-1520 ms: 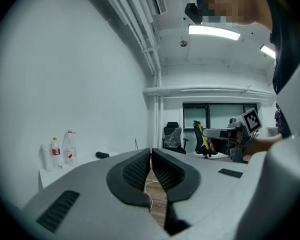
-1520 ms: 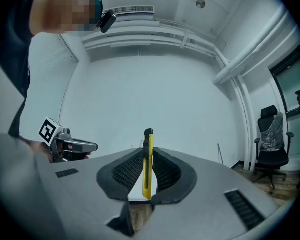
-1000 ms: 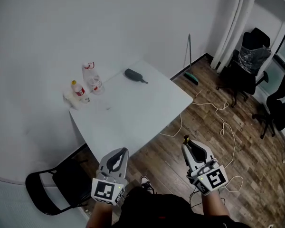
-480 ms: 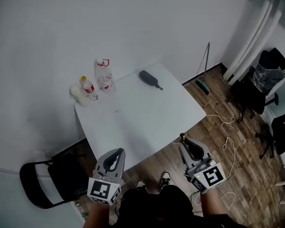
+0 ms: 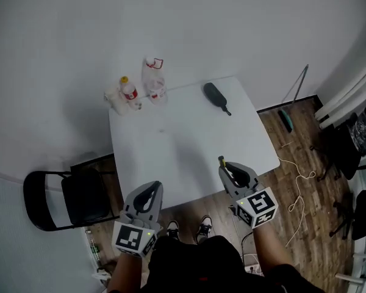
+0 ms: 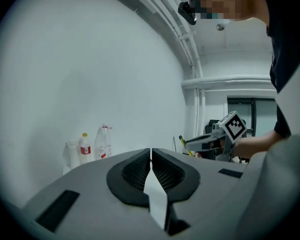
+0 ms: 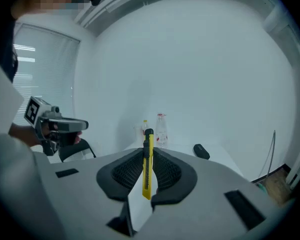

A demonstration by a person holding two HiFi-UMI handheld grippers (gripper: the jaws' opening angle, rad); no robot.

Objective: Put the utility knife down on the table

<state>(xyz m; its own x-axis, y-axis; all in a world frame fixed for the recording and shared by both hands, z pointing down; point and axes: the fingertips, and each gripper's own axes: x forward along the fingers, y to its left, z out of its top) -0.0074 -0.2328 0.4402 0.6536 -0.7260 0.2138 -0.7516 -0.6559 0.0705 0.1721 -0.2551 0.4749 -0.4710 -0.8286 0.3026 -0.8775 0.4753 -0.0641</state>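
Note:
A yellow utility knife point(image 7: 148, 164) with a black tip is clamped upright between the jaws of my right gripper point(image 7: 148, 156). In the head view that right gripper point(image 5: 229, 170) hovers over the near right edge of the white table point(image 5: 189, 145), and the utility knife point(image 5: 222, 162) pokes out ahead of it. My left gripper point(image 5: 149, 195) hangs just off the table's near edge with its jaws pressed together and nothing in them; the left gripper view shows the same left gripper point(image 6: 151, 156) with its pads meeting.
At the table's far left stand two plastic bottles point(image 5: 154, 81) and a white bag point(image 5: 114, 97). A dark oblong object point(image 5: 216, 96) lies at the far right. A black chair point(image 5: 67, 199) stands left of the table. Cables point(image 5: 299, 182) trail over the wooden floor.
Both grippers have moved in toward the table; the right one, with the knife, now reaches over its near edge. The view has swung, so the table sits more centrally.

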